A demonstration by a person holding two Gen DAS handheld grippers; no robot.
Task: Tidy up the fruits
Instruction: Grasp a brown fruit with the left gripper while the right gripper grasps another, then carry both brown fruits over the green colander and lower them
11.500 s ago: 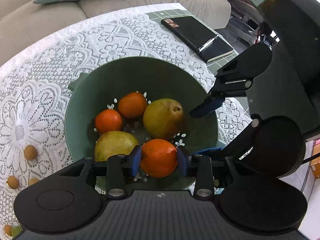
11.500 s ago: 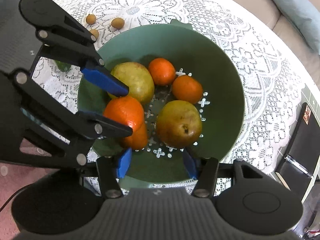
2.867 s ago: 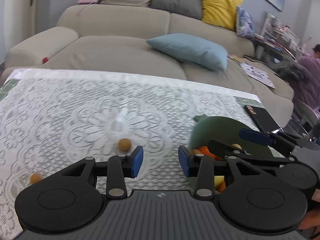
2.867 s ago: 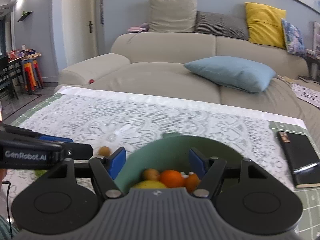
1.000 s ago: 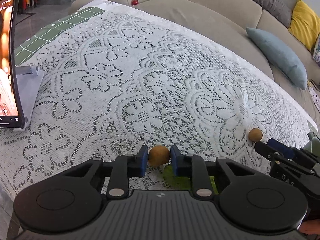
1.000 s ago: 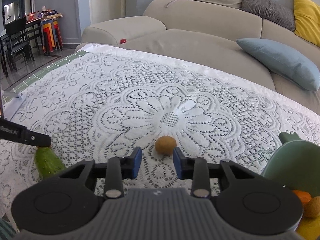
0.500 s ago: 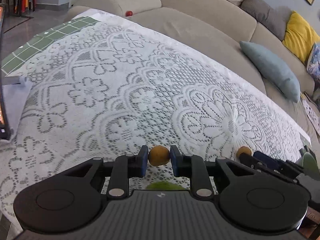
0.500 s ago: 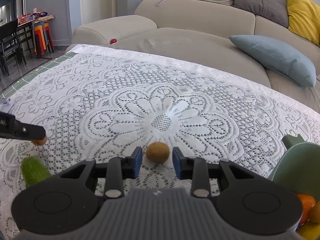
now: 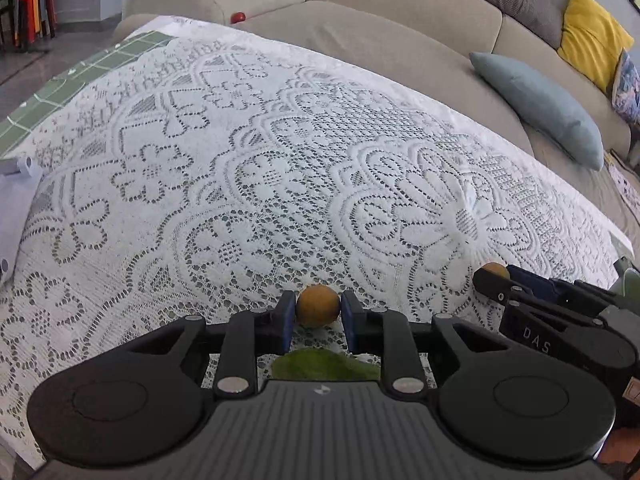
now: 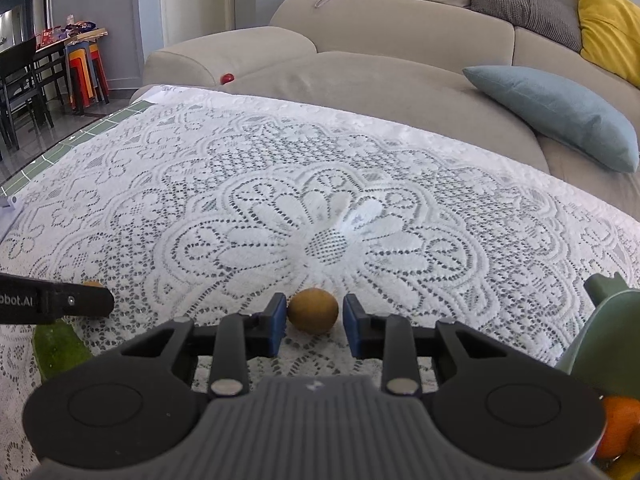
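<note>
My left gripper (image 9: 318,312) is shut on a small round brown fruit (image 9: 318,305) and holds it above the lace tablecloth (image 9: 280,168). A green cucumber (image 9: 324,364) lies on the cloth below it and also shows in the right wrist view (image 10: 60,348). My right gripper (image 10: 314,320) is open, its blue pads on either side of a second brown fruit (image 10: 313,310) that rests on the cloth, not touching it. The green bowl (image 10: 608,328) with oranges (image 10: 620,426) stands at the right edge. The left gripper's finger (image 10: 60,302) shows at the left.
A beige sofa (image 10: 400,60) with a blue cushion (image 10: 556,114) and a yellow cushion (image 10: 612,20) runs behind the table. A red ball (image 10: 227,78) lies on the sofa. Chairs and stools (image 10: 86,72) stand at far left.
My left gripper has lifted a little with its brown fruit and tilted up. My right gripper has closed in around the second fruit; its pads now flank it more narrowly.
</note>
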